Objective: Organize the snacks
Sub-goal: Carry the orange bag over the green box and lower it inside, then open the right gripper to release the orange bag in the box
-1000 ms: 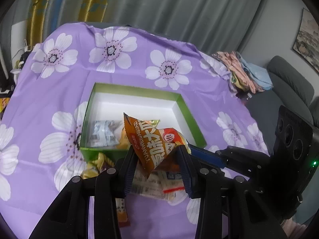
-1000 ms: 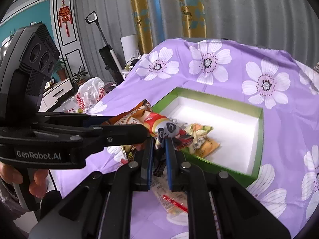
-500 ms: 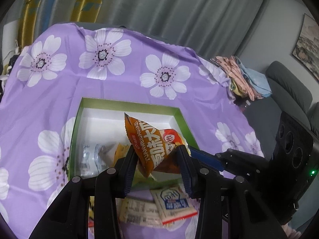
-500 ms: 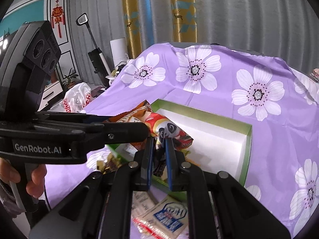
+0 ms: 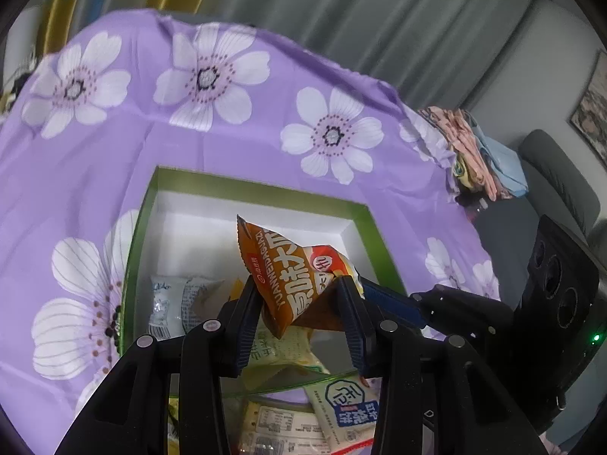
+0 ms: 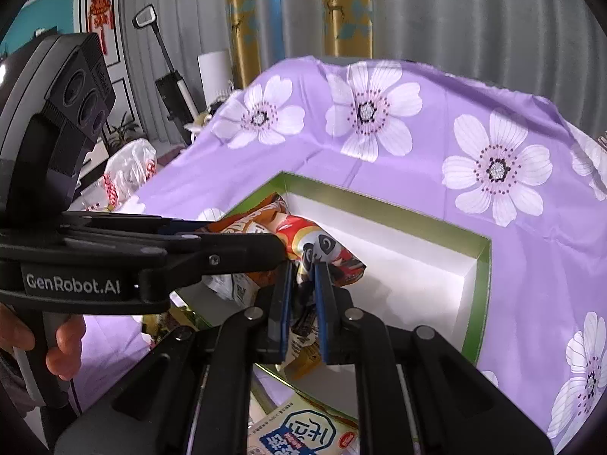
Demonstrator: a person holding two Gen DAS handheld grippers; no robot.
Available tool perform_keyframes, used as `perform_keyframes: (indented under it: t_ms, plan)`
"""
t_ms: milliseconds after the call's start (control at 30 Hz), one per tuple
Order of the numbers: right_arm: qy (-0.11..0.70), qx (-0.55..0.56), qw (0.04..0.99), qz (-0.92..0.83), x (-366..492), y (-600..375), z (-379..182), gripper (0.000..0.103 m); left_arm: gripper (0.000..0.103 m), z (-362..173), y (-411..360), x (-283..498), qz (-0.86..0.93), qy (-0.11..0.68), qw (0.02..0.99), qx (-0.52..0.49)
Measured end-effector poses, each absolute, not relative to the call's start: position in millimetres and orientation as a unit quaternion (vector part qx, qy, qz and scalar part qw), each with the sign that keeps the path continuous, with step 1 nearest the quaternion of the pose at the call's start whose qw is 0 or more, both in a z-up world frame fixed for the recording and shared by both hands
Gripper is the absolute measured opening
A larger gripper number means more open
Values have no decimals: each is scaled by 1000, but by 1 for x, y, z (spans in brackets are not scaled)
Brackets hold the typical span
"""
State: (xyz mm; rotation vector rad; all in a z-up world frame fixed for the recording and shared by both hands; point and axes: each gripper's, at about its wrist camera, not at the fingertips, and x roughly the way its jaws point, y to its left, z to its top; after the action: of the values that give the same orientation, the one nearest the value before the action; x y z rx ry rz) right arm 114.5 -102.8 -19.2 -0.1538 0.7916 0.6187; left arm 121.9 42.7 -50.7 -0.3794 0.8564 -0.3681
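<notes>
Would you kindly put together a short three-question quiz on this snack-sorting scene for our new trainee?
1. True or false: both tongs hold a snack packet over the green box.
2. Which packet shows a panda? A) the one in the left tongs B) the one in the right tongs C) the clear packet in the box
3. What pattern does the purple cloth carry?

Key:
1. True: the left holds an orange packet, the right a panda packet.
2. B
3. White flowers.
</notes>
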Motion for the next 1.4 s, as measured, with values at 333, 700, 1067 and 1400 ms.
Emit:
perform_keyframes:
  t_ms: [333, 700, 1067, 1400]
  plan:
    - [393, -95, 871, 279, 125, -94, -26, 14, 41, -67, 50, 132, -178, 423, 863, -212]
    - [402, -86, 869, 274, 125, -91, -29, 16, 41, -71, 54, 133, -167, 429, 858, -227]
    - [392, -64, 885, 245, 117, -108, -17, 54, 75, -65, 68, 127, -125, 430, 862, -239]
    - [394, -13, 890, 228, 83, -136, -11, 69, 87, -39, 66, 95, -121, 410, 877, -221]
